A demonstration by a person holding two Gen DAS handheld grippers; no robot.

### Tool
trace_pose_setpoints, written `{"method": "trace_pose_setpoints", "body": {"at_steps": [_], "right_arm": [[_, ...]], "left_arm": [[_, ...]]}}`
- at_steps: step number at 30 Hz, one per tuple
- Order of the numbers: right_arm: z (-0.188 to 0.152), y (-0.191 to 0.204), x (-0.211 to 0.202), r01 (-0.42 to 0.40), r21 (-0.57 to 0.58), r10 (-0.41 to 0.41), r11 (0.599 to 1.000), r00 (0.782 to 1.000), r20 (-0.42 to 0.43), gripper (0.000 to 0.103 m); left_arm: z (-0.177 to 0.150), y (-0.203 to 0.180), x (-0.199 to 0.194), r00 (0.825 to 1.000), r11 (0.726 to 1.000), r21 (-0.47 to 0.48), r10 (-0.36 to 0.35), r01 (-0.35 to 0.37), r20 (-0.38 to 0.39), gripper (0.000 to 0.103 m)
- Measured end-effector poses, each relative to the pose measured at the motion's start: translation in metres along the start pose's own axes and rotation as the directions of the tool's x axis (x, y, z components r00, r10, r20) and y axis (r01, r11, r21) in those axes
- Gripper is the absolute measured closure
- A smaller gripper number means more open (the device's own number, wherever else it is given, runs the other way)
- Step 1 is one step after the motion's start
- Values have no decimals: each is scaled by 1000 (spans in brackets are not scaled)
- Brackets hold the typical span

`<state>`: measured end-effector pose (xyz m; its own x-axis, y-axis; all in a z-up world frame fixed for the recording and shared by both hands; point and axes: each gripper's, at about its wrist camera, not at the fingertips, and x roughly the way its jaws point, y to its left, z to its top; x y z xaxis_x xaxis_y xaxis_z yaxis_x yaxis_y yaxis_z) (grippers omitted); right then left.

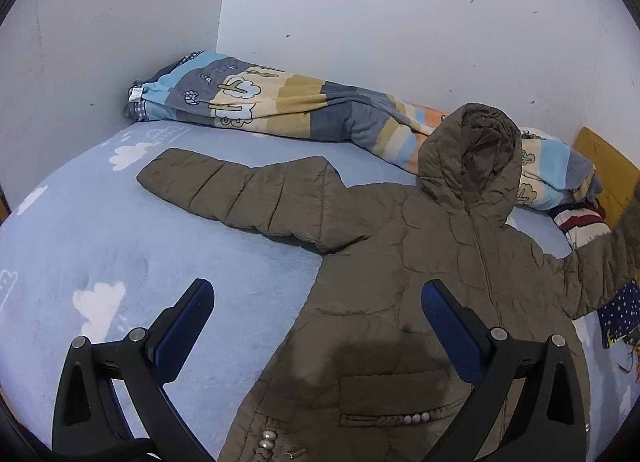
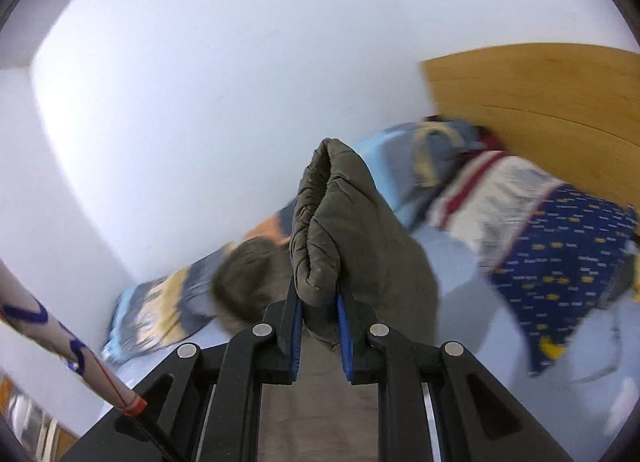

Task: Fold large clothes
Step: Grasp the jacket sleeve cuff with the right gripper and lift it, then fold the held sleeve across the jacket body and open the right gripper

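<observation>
We note a bed with a pale blue cloud-print cover, set in a corner of white walls. A striped quilt lies rolled along the far wall, with a wooden headboard at the right end. The coat, olive and quilted, lies front-up across the bed, hood resting on the quilt, one sleeve flat and stretched out to the left. Its other sleeve is raised off the bed. Near the headboard we see a striped garment and a navy star-print cloth, both blurred in the right wrist view. The left hand-held gripper hangs above the coat's lower left edge, jaws wide apart, gripping nothing. The right hand-held gripper is closed on the raised sleeve's cuff, the padded fabric bunched between its blue pads.
</observation>
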<state>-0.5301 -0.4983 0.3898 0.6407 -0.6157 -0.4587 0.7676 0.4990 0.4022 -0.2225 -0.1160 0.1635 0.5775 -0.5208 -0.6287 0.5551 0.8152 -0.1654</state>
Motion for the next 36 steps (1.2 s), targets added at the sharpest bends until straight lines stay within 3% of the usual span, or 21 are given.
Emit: {"method": "trace_pose_setpoints", "body": {"at_steps": [4,11,23,28,29,31,32,33,36], "right_arm": [[-25,63,26,-99,-41,96,994,993,-68,86],[-95,129,96,-159,-96,136,983,967,-215,86],[-236,157,210,-160,-180,62,971,887,-457,86],[-268,165,230,-168,-215,42,962,869,-493,86],[-274,166,232,-172,-220,40,960,864,-502,83],[-279,167,237,-206,-195,70,959,837,-542,64],[-279,166,236,-230,-173,96,958,823,-559,50],[-276,164,235,-245,-160,118,956,823,-556,41],[-256,148,219,-248,-136,155,959,862,-482,35]], "left_arm": [[0,5,-1,1000,1000,-12,-2,1,-2,0],[-1,9,-1,1000,1000,-27,-13,13,-9,0],[-4,-6,12,999,1000,0,-21,22,-43,0],[-5,-11,20,998,1000,18,-17,18,-58,0],[-6,-11,21,998,1000,20,-17,18,-63,0],[-7,-12,24,997,1000,21,-20,22,-72,0],[-7,-13,24,997,1000,23,-20,22,-73,0],[-7,-14,25,997,999,25,-20,22,-74,0],[-9,-16,26,997,999,30,-18,20,-77,0]]}}
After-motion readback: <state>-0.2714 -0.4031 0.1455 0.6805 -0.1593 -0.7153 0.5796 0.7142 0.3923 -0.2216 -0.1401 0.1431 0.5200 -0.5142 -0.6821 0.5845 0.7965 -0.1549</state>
